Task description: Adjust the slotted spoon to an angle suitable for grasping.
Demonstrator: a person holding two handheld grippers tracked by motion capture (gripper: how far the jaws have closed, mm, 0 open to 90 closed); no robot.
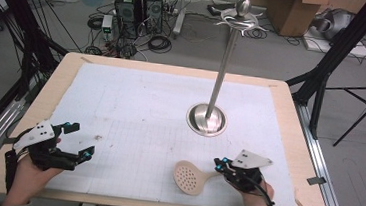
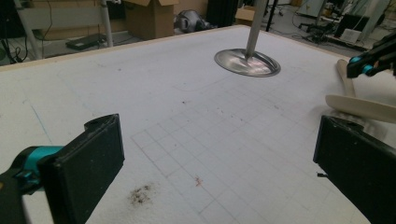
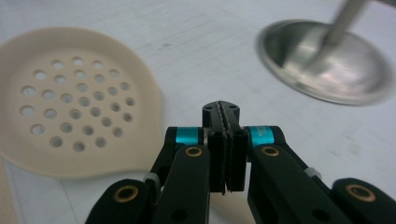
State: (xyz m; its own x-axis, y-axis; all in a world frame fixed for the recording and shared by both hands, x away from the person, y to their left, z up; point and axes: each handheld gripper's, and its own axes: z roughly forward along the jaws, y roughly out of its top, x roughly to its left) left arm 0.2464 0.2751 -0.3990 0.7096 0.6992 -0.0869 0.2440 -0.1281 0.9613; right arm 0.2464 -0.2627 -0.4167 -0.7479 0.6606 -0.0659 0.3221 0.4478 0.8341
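No legible text; R claw point(image 3: 223, 154) on skimmer point(image 1: 190, 177).

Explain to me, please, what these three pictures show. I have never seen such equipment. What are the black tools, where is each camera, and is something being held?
There is no robot here. A person holds a hand tool with two black jaws in each hand: the left gripper and the right gripper. One picture comes from a fixed camera above the table. The other two come from small cameras riding on each gripper, looking along its jaws.

On the white mat stands a metal stand with a tall pole, and a cream slotted spoon lies near the person.

The left gripper is open and holds nothing. The right gripper's jaws are closed on the spoon's handle, as far as the views show.
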